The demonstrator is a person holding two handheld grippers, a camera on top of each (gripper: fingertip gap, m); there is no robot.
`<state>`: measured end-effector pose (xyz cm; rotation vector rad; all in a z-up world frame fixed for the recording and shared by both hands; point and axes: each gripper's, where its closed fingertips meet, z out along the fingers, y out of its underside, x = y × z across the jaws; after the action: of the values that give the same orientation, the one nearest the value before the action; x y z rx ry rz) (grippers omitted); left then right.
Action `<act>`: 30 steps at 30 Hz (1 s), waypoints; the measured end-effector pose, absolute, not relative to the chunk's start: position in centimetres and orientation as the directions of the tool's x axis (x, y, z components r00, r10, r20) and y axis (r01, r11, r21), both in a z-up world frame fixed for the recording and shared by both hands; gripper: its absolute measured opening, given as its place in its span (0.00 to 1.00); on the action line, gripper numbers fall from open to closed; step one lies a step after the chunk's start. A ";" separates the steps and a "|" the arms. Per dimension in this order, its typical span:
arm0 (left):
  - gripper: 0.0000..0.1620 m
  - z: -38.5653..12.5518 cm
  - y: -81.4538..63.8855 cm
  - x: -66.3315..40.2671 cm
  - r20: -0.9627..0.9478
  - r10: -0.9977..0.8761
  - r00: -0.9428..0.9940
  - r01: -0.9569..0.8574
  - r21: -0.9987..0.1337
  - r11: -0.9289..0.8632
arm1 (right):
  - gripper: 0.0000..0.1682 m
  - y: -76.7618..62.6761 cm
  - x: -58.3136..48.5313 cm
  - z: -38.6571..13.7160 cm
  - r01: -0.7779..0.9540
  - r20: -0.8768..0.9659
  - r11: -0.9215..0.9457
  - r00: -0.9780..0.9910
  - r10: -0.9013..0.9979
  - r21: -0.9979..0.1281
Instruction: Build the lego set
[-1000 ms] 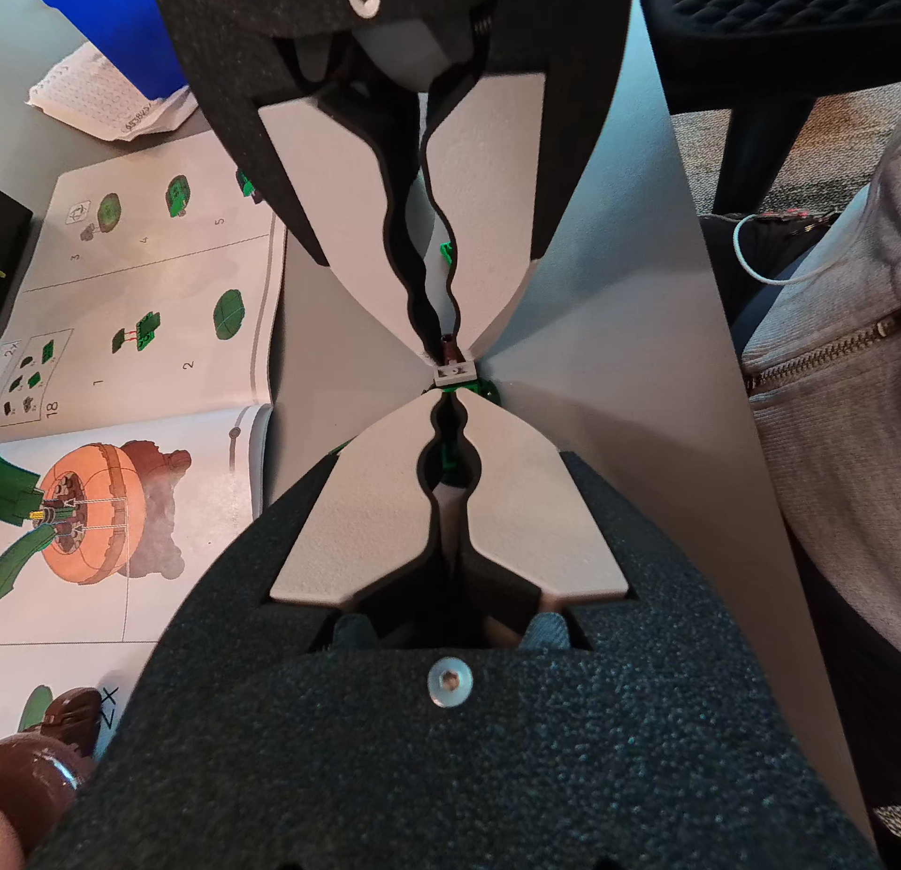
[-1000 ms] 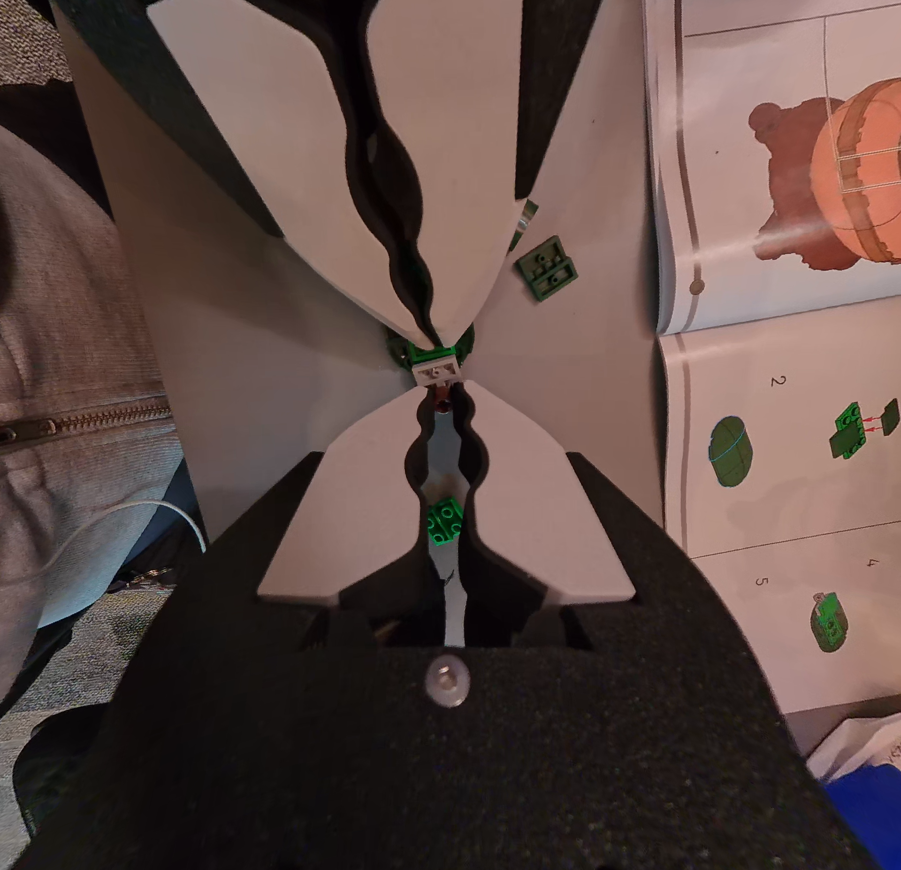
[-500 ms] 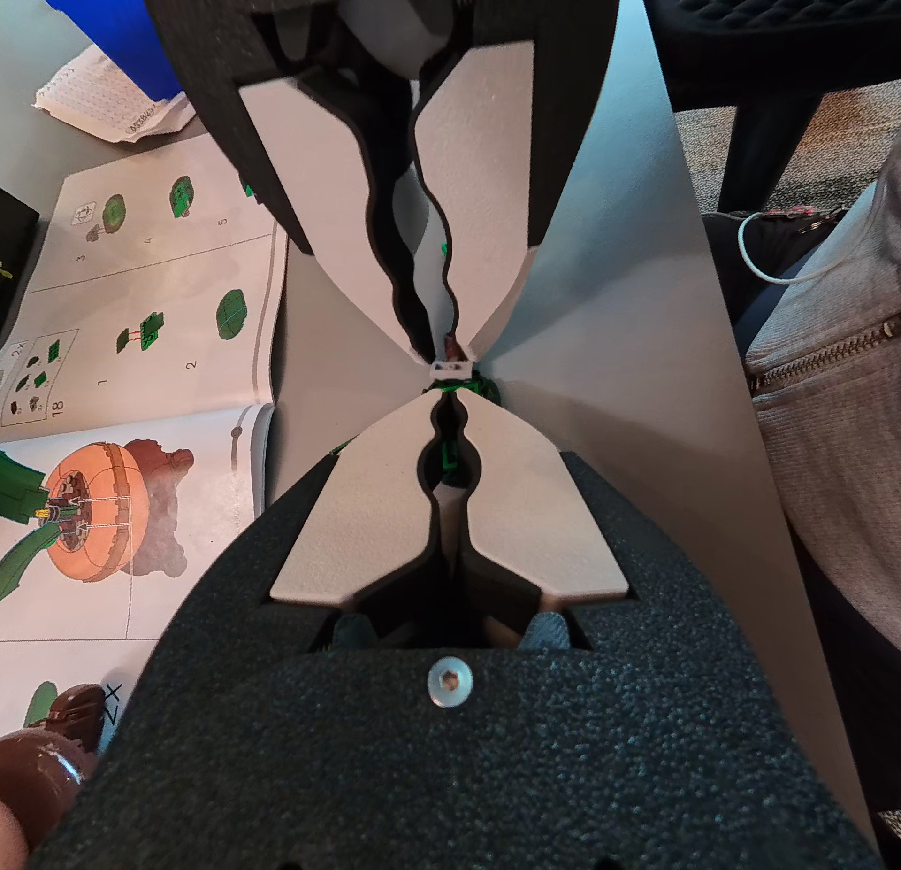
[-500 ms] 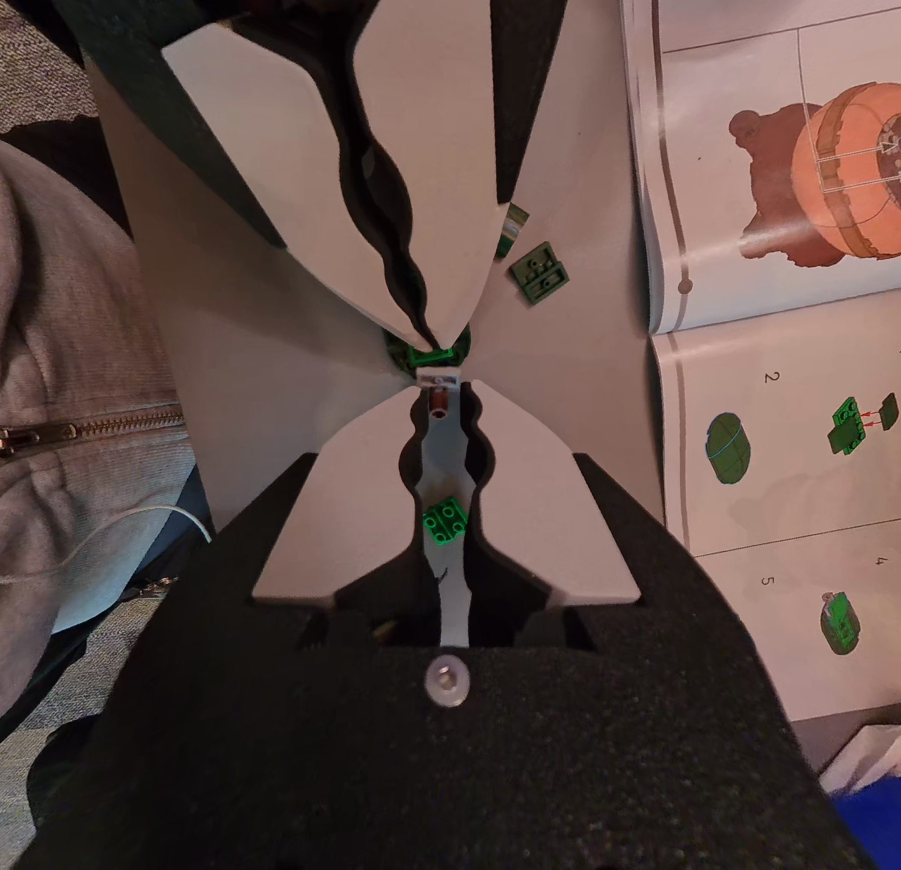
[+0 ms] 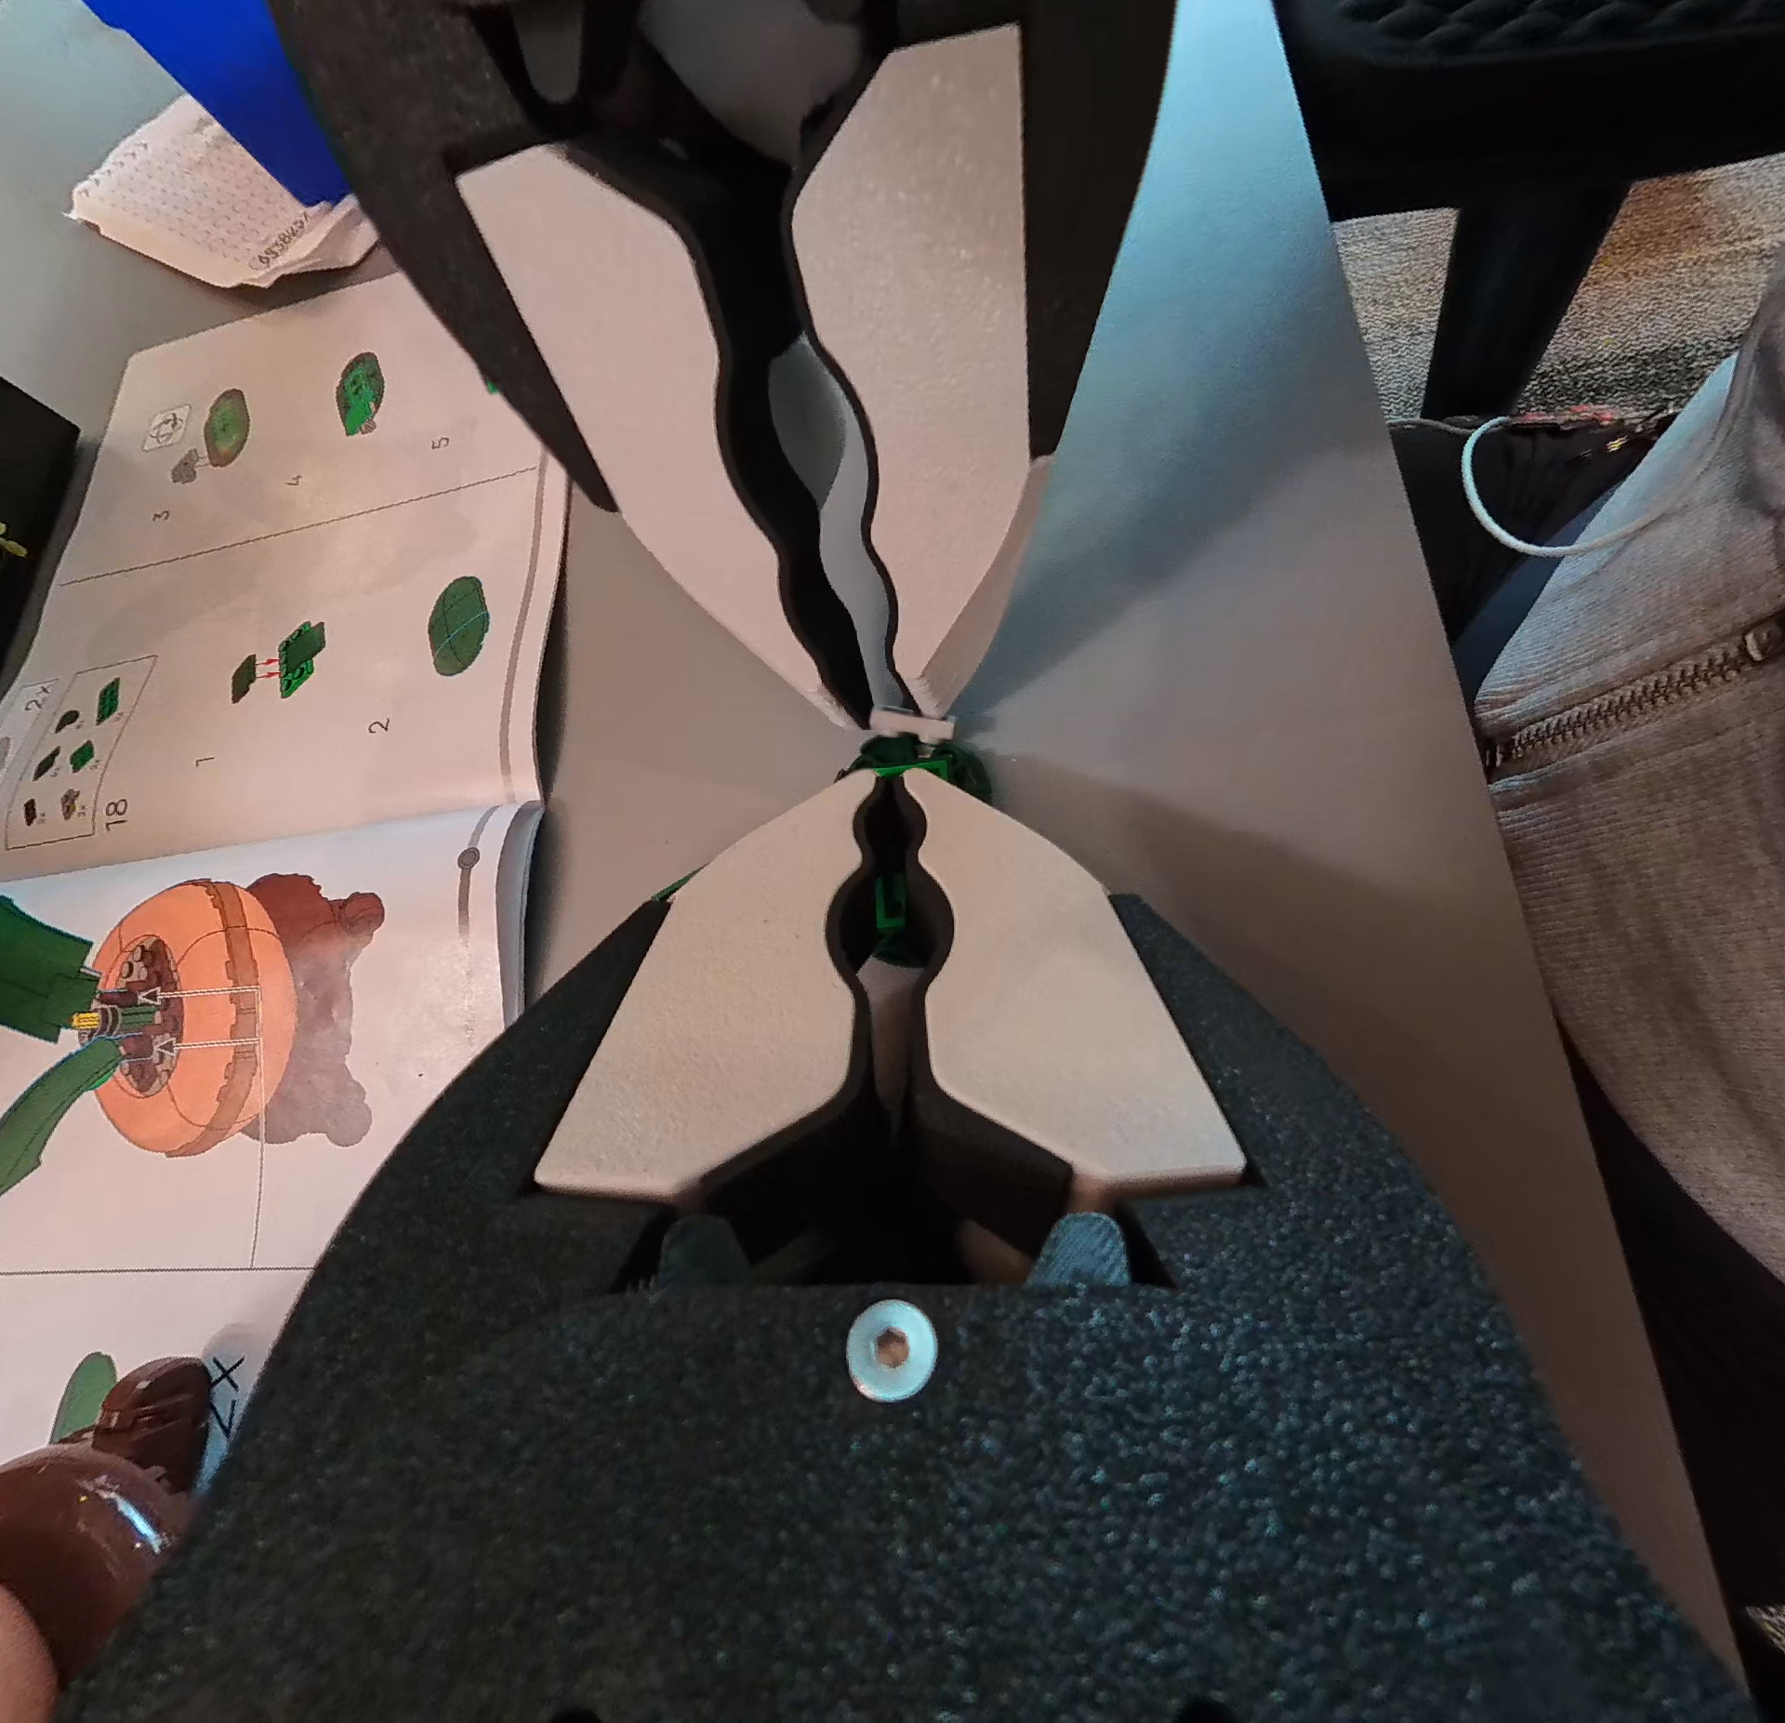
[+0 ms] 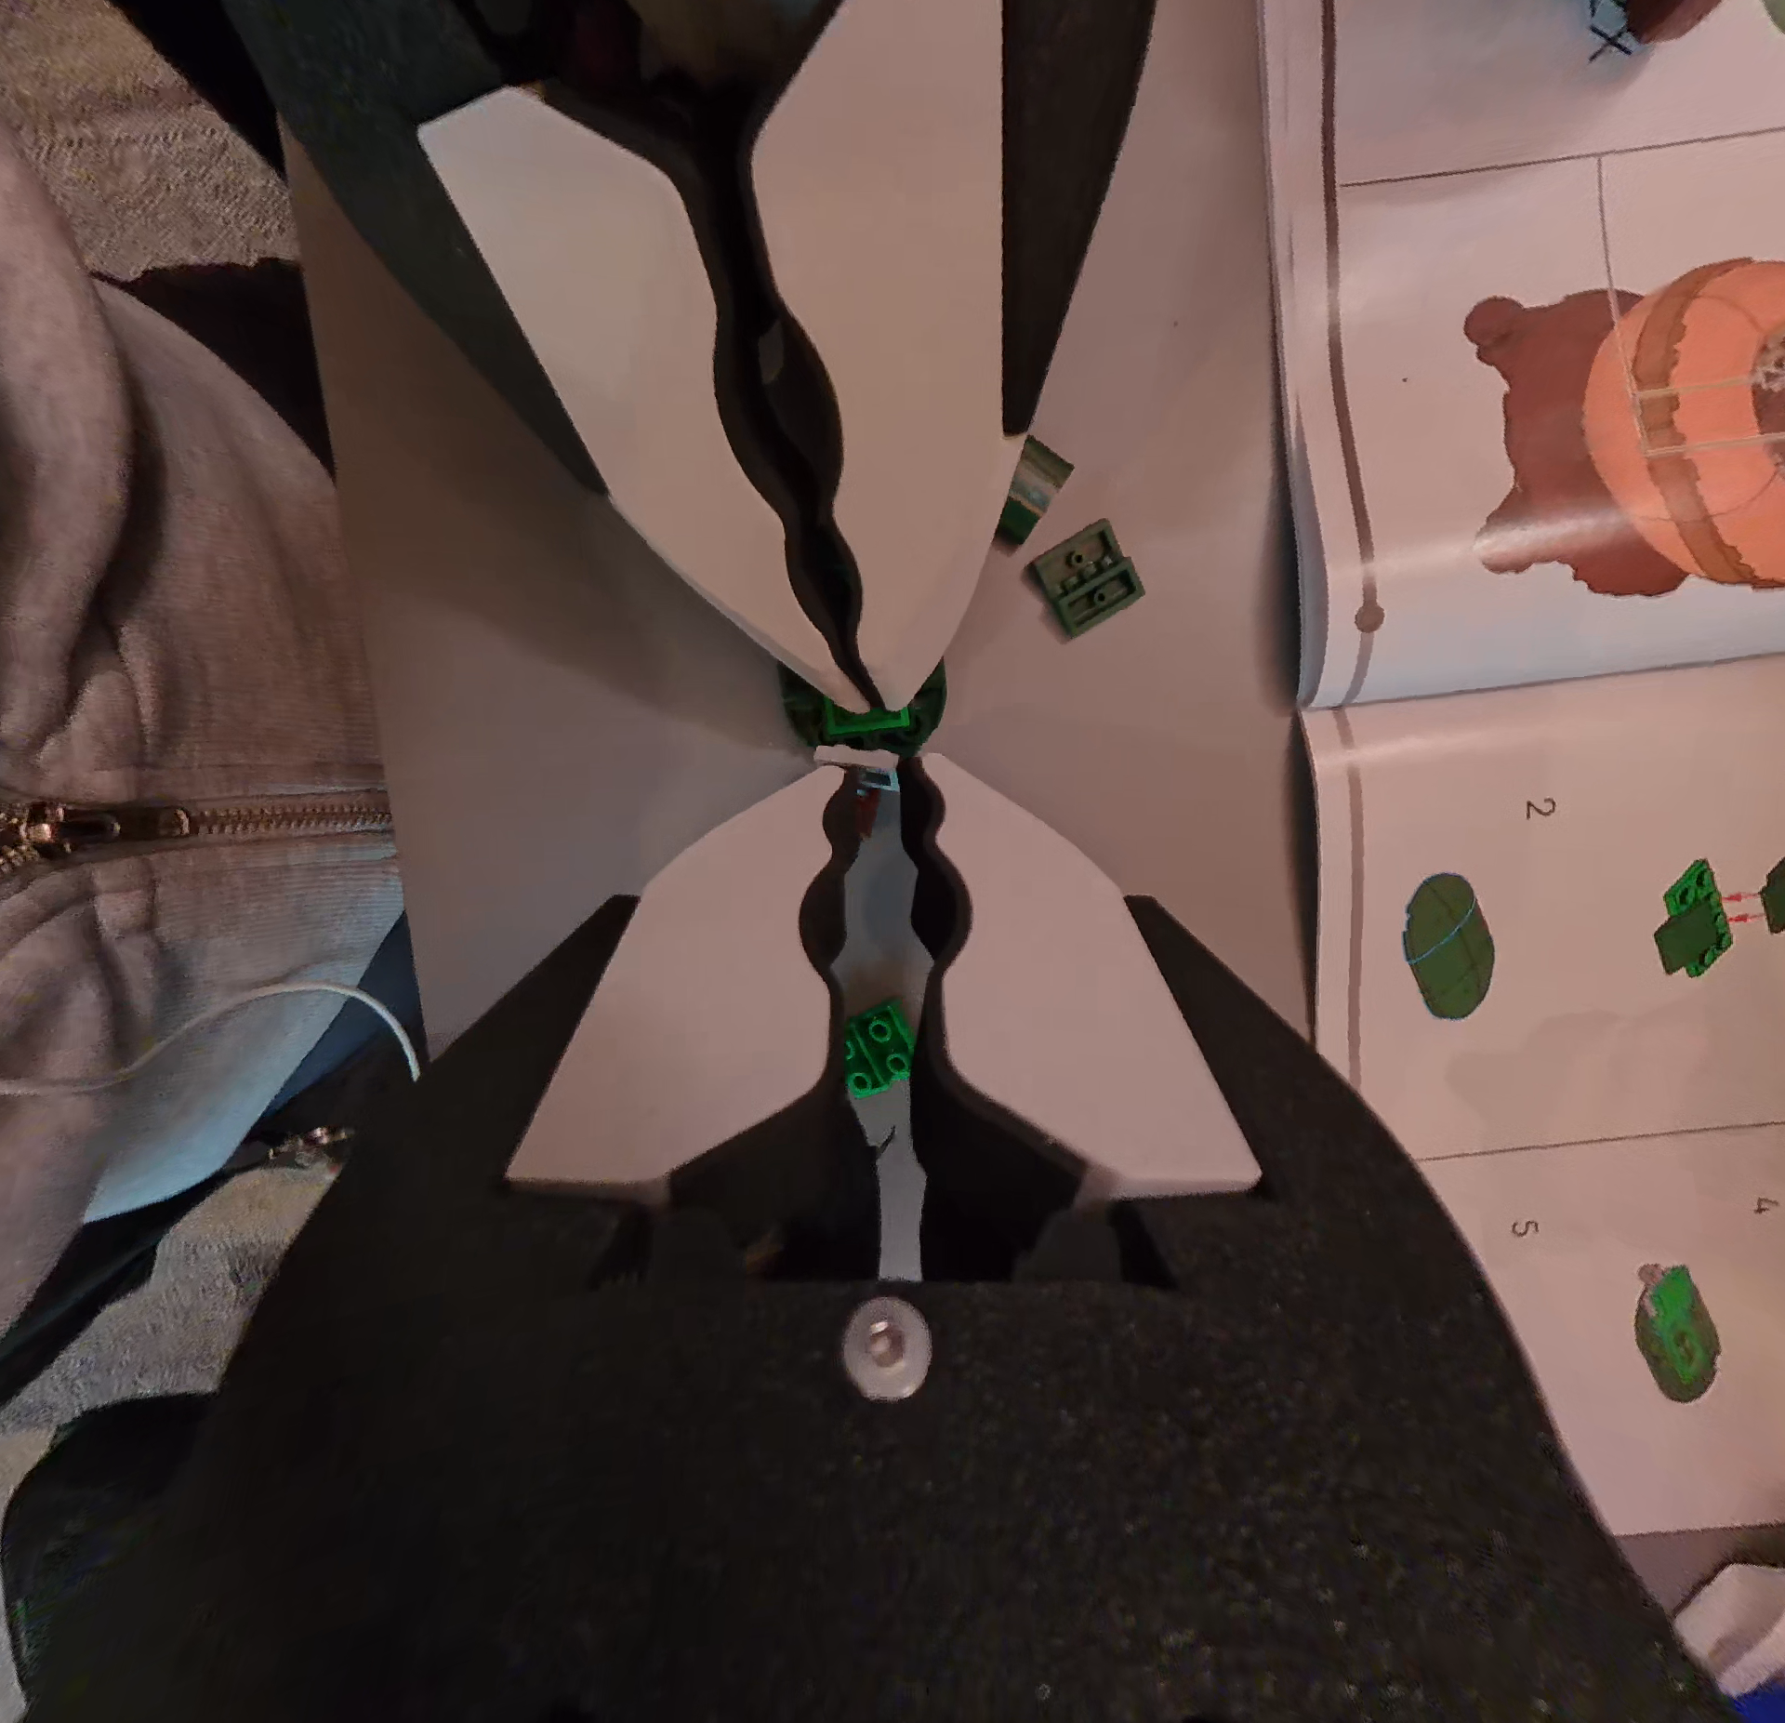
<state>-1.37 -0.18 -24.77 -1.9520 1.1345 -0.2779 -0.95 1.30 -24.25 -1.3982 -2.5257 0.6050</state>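
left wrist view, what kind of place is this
Probably an office or home desk: a plain grey table with an open instruction booklet, and a black mesh chair on carpet beyond.

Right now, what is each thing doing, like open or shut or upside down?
Left claw: shut on green piece.
Right claw: shut on grey piece.
Instruction booklet: open, flat.
Dark green plate: loose, underside up.
Bright green plate: loose, studs up.
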 end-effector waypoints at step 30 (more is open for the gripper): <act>0.00 -24.7 -0.2 -1.4 -0.244 -0.800 0.548 -0.625 -0.755 -0.198 | 0.04 1.0 -1.5 -24.4 0.864 -0.195 0.493 -0.503 0.842 -0.099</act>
<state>-1.37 -0.20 -24.68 -1.9132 1.1579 -0.2532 -1.52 1.03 -24.39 -1.6176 -2.8174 0.3006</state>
